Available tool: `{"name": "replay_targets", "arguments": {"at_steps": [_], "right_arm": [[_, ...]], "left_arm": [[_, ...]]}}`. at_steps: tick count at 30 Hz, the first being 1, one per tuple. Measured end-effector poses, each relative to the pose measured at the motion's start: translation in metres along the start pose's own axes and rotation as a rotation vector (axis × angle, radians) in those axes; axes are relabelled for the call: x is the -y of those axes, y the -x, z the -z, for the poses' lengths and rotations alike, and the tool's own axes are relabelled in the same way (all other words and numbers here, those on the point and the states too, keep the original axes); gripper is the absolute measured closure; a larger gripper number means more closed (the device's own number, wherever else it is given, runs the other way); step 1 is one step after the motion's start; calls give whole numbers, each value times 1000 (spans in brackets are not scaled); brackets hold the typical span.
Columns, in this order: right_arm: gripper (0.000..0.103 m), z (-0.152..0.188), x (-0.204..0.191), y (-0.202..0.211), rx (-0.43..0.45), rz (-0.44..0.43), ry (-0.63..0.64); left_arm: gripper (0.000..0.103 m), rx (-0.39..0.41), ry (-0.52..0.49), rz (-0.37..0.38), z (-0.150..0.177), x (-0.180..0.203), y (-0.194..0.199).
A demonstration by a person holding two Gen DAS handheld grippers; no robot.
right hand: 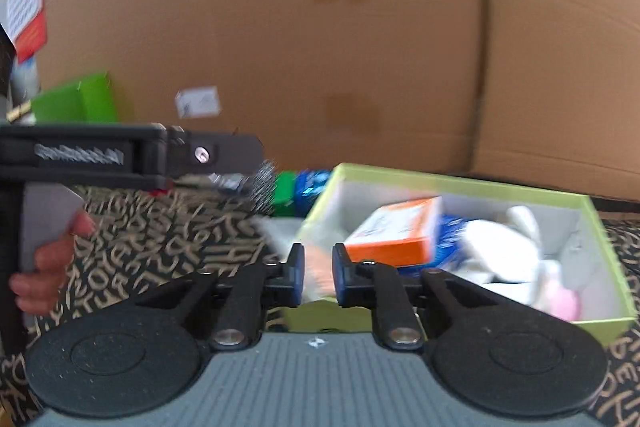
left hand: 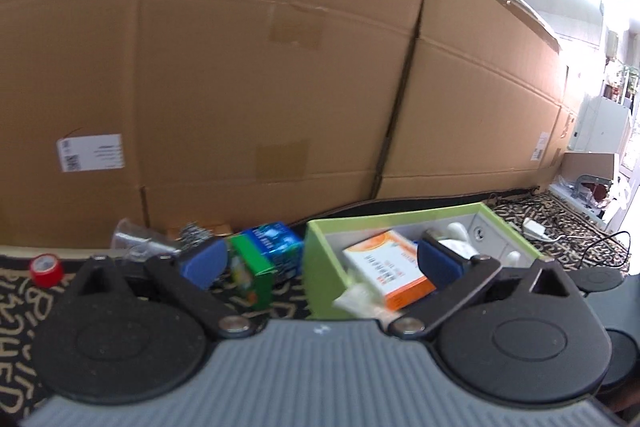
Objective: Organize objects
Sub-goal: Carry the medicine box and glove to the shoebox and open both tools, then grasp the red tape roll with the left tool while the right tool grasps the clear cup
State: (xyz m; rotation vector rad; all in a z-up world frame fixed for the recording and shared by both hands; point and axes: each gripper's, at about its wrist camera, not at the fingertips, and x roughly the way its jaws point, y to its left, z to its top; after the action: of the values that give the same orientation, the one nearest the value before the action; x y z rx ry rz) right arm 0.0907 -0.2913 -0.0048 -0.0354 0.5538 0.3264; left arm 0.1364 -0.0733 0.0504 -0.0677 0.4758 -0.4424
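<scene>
Left gripper (left hand: 320,263) is hanging spread wide over the lime cardboard box (left hand: 316,255); right gripper (right hand: 318,273) is nearly closed, its contents too blurred to tell.

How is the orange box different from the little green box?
The orange box lies inside the big green tray; the little green box stands outside it on the patterned cloth, left of the tray. The orange box has a white top with print; the little green box is mostly green. The orange box looks bigger. Both are small cardboard packages.
</scene>
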Motion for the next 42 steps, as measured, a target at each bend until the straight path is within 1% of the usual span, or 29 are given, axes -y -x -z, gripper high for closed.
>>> {"name": "replay_targets", "arguments": {"at_steps": [2,3,6,7,8,10,12,13,14,15,16,17,18,19,20,23,26,29,31,33,36,38,42], "right_arm": [[89,-2,-2,-19,-53,-10,2],[89,-5,2,-28,-71,8,-18],[89,-16,16,-47,-92,23,-94],[88,-18,16,-54,-106,52,-79],[88,-18,13,-64,-130,93,-37],[88,-12,5,-82,-209,177,43],[87,-7,12,-82,-188,170,-21],[84,-6,14,-78,-175,159,-48],[79,-6,14,-73,-165,144,-67],[76,-6,14,-64,-148,137,-78],[72,-7,11,-53,-117,135,-80],[62,-7,9,-40,-82,134,-82],[55,-10,4,-34,-48,130,-86],[39,-10,-2,-24,-14,120,-90],[32,-8,-8,-16,18,104,-86],[32,-2,-28,-5,64,57,-65],[32,6,-52,-13,68,1,-29],[32,12,-79,-40,52,-37,26],[32,9,-95,-63,30,-74,45],[32,4,-110,-87,29,-97,81],[32,-8,-123,-116,55,-79,147],[32,-16,-127,-134,72,-59,180],[32,-31,-131,-169,68,-62,217]], "left_arm": [[0,3,13,-30,4,-14,5],[0,2,23,-43,5,-23,9],[0,3,44,-63,9,-45,18],[0,0,52,-73,11,-51,19],[0,-5,60,-83,13,-57,20],[0,-15,75,-96,19,-68,22],[0,-35,86,-102,25,-77,23],[0,-44,87,-100,29,-81,24],[0,-52,84,-99,32,-84,26],[0,-59,79,-99,35,-87,28],[0,-62,77,-103,37,-90,31],[0,-58,79,-107,40,-93,35],[0,-53,82,-107,43,-97,40],[0,-50,83,-106,46,-101,44],[0,-47,87,-110,49,-105,48],[0,-42,94,-134,59,-120,59],[0,-53,100,-191,64,-135,63],[0,-76,137,-238,62,-155,56],[0,-82,158,-279,58,-170,48],[0,-77,148,-315,55,-183,40],[0,-90,133,-360,48,-202,23],[0,-103,128,-364,43,-214,11],[0,-104,115,-369,34,-235,-15]]}}
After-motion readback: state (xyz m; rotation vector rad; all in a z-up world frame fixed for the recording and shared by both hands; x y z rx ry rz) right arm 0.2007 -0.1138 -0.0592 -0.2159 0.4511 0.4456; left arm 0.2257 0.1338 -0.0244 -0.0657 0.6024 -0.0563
